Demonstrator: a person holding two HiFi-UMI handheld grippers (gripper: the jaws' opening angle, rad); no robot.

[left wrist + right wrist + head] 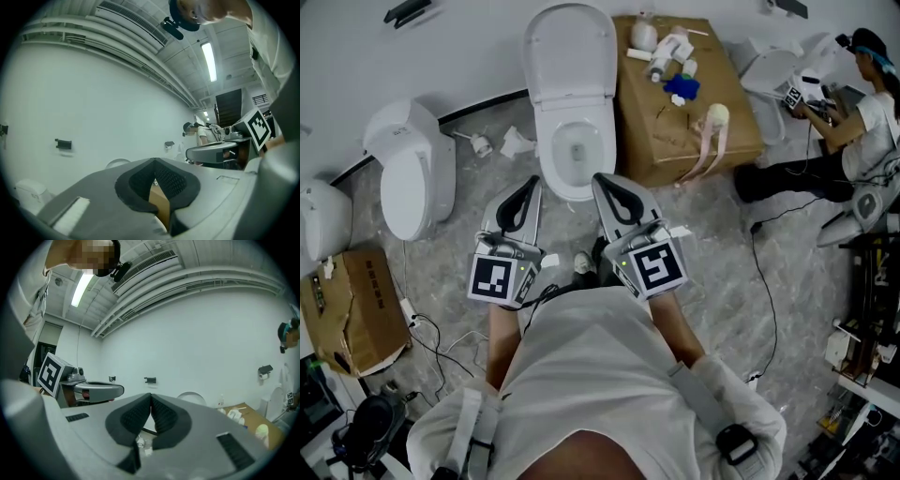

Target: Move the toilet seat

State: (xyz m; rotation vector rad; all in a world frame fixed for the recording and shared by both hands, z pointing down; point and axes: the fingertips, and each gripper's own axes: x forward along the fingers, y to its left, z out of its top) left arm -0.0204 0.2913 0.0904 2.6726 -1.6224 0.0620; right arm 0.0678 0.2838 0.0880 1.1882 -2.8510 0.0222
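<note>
White porcelain sits at twelve o'clock from the person: the toilet (546, 173) stands just beyond both claw tips; its lid (570, 52) is tipped up at the far end, and the toilet seat (602, 150) seems to lie flat around the bowl, though ring and rim are hard to tell apart.

The left claw (529, 186) and the right claw (602, 182) point level at the bowl's near edge, side by side and close to each other; each one's own view shows its ribbed pads pressed together with nothing between them.

I judge the task barely begun: nothing is touched, and the reach, the opening of a claw and the grip on the seat all remain.

The floor (722, 244) is grey marbled stone, strewn with scraps and a cable (764, 281); a cardboard box (652, 141) carrying bottles (667, 52) stands at one o'clock, touching the toilet's side; a second toilet (417, 173) lies at ten o'clock; a plain white wall (93, 103) backs the room; another person (862, 103) sits at two o'clock.
</note>
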